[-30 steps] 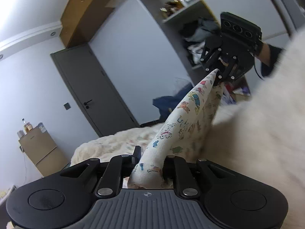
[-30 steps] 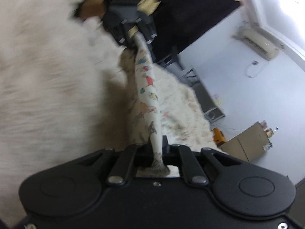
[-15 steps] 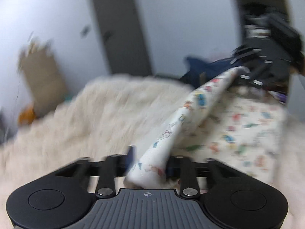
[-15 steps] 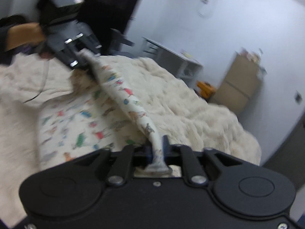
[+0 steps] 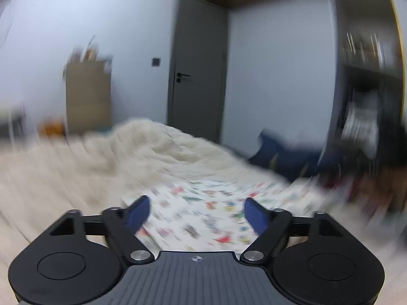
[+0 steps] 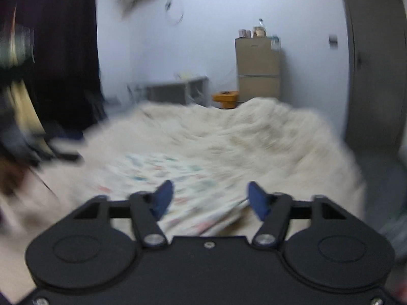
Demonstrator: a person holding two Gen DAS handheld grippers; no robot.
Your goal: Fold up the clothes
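Cloth (image 5: 211, 213) was laid flat at twelve o'clock; left gripper (image 5: 197, 212) and right gripper (image 6: 212, 198) were spread wide, empty; folding seemed, through blur, unfinished.

Open air is being left between the spread fingers of the left claw (image 5: 195, 211) and of the right claw (image 6: 207, 198), above the printed garment (image 5: 216, 211) lying flat on the fluffy bed (image 6: 241, 137). Beyond the bed, passage is being blocked by the door (image 5: 198, 68), a cabinet (image 6: 258, 71) and dark shelving (image 5: 368, 96).
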